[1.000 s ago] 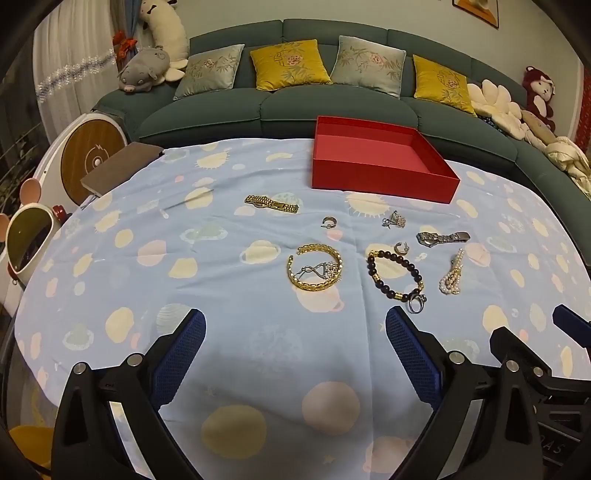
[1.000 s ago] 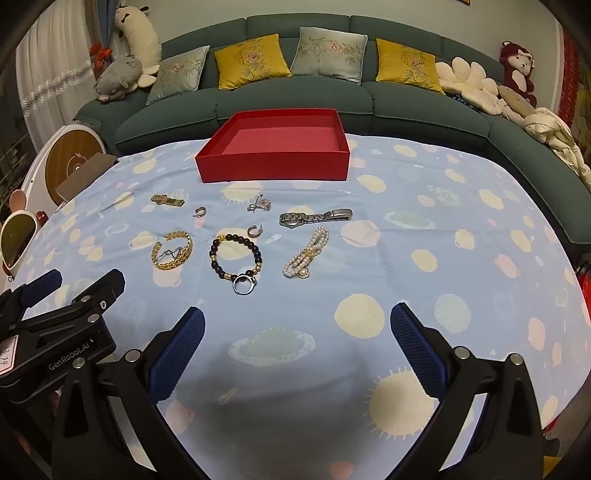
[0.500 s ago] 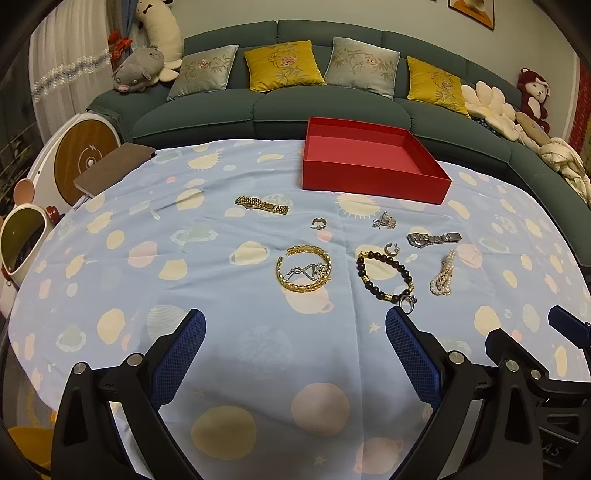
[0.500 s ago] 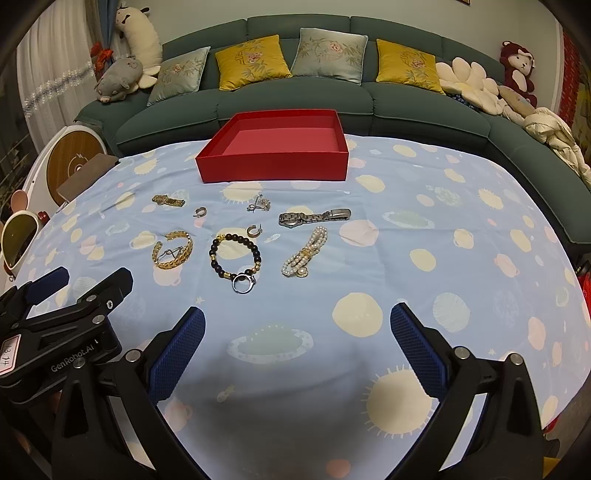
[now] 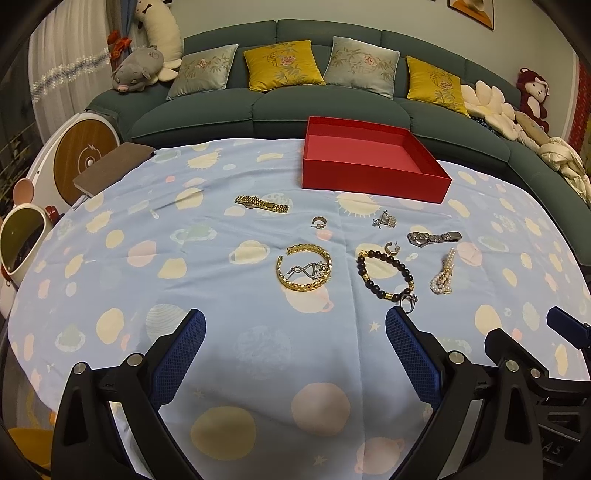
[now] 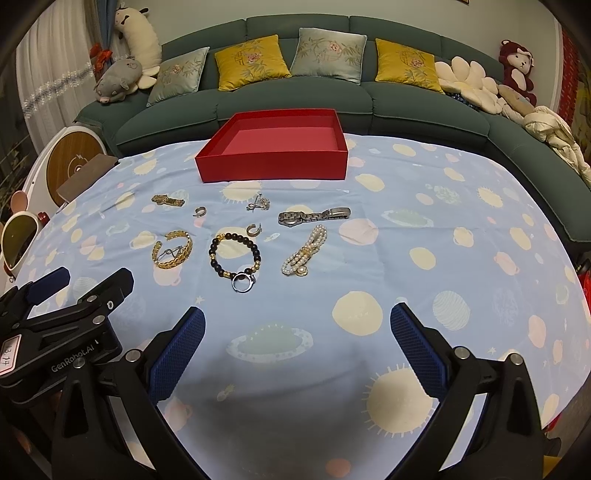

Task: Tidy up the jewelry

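Curved dark green sofa (image 6: 295,99) along the far wall, wrapping round to the right. Four cushions on it: two yellow, two grey-green, floral embroidery. Grey plush pig (image 6: 118,79) and long cream plush toy (image 6: 138,35) at left end; red monkey plush (image 6: 519,66) and flower-shaped pillow (image 6: 467,79) at right. Sheer white curtain (image 5: 64,85), left. Framed picture (image 5: 471,11) on pale wall. Bench under light blue planet-print cloth (image 6: 424,258). Dim, warm light.

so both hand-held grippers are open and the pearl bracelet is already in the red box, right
Not quite. The pearl bracelet lies on the tablecloth, not in the red box, which looks empty in the right wrist view. Both hand-held grippers, left and right, are open.
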`<state>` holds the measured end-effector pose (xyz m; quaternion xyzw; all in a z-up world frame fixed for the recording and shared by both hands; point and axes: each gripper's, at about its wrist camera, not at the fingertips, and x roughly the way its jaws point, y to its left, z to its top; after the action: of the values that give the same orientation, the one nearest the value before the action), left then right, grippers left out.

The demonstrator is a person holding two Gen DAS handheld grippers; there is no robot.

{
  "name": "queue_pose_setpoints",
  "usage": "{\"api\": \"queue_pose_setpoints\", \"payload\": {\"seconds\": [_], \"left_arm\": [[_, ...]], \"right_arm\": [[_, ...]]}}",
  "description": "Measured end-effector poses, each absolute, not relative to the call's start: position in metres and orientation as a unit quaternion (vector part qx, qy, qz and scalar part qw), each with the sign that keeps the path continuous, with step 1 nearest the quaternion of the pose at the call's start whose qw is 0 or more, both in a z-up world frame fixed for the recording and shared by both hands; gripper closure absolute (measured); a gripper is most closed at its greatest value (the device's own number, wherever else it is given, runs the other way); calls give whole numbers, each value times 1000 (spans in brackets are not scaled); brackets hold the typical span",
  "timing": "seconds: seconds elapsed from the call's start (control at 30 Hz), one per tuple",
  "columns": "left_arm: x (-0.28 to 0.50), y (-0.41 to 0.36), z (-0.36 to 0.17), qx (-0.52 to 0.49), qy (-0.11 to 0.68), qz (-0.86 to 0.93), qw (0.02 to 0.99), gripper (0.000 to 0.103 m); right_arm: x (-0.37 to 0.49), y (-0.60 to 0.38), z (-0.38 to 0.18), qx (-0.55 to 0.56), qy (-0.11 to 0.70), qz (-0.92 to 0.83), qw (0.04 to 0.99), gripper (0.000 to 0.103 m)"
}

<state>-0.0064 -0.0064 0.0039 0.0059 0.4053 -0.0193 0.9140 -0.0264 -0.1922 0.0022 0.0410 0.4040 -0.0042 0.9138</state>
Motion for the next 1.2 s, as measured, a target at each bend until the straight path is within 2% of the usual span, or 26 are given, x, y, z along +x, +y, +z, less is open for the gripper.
{"api": "queue_pose_setpoints", "payload": {"seconds": [1.2], "left_arm": [[-8, -4, 5, 3, 396, -17, 918, 7]], "right_arm": [[-26, -190, 2, 44, 403, 0, 914, 5]]}}
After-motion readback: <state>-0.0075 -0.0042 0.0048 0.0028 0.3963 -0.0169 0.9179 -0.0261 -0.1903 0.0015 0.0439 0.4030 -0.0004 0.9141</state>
